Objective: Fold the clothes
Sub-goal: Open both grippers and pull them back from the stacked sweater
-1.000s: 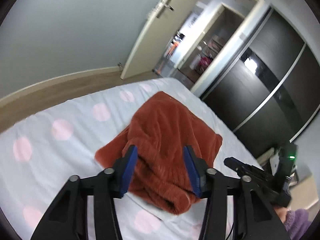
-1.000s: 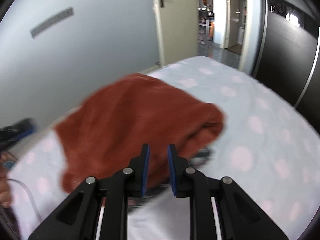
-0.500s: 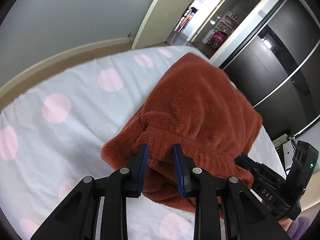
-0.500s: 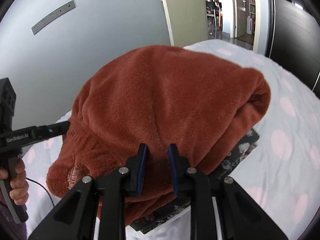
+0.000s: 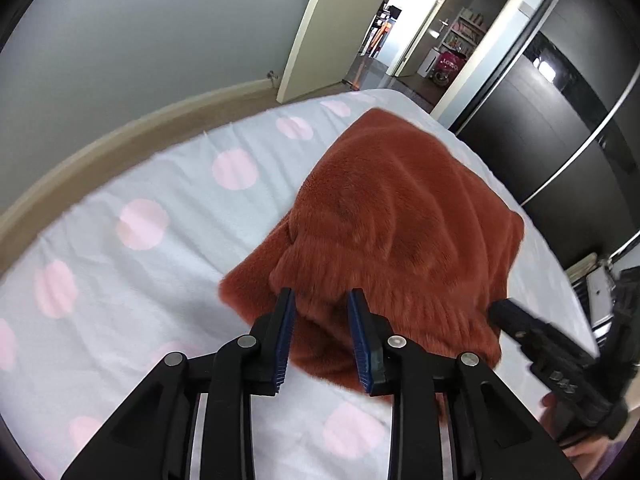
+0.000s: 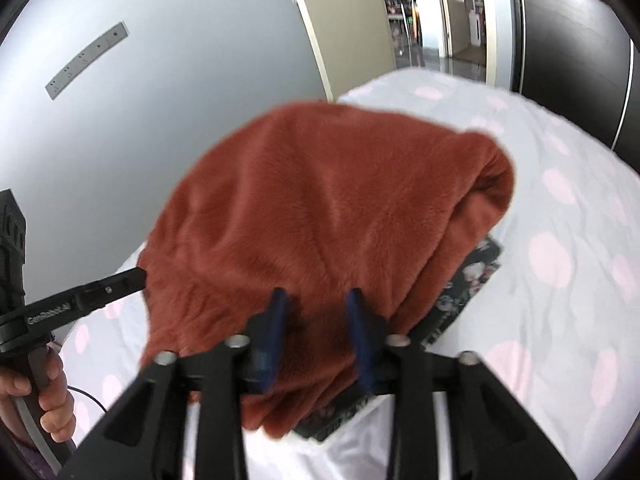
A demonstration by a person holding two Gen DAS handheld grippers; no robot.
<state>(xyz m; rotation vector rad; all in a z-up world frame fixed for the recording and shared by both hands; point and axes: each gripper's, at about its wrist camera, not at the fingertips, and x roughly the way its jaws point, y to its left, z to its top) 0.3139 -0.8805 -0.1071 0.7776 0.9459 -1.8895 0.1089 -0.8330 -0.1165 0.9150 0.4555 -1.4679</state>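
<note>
Left wrist view: we hold the left gripper (image 5: 320,336) low over a rust-red fleece garment (image 5: 400,240) folded in a thick bundle near the far right corner of the bed (image 5: 160,280), on its pale sheet with pink dots. Its jaws are easing apart around the near hem, and the blue pads sit at the fleece on either side, with the cloth between them; whether they press it we cannot tell for sure. The right gripper (image 5: 508,314) reaches in at the bundle's near right edge.

In the right wrist view, the right gripper's (image 6: 316,320) jaws are opening fast, spread with the garment's (image 6: 328,208) edge lying loose between them and no pinch left. The bundle rests partly on a dark floral-print item (image 6: 468,288) that pokes out from under its right side. The left gripper (image 6: 108,288) touches the fleece at its left edge, a hand (image 6: 52,392) on its handle.

We judge the fold is being set down, and the risks lie there. The plush pile is springy and thick, so the top layer may slump or spring open as both grips let go. Pads pulling back through the nap could drag the hem and skew the fold. The item beneath tilts the bundle, which could slide toward the bed's edge.
</note>
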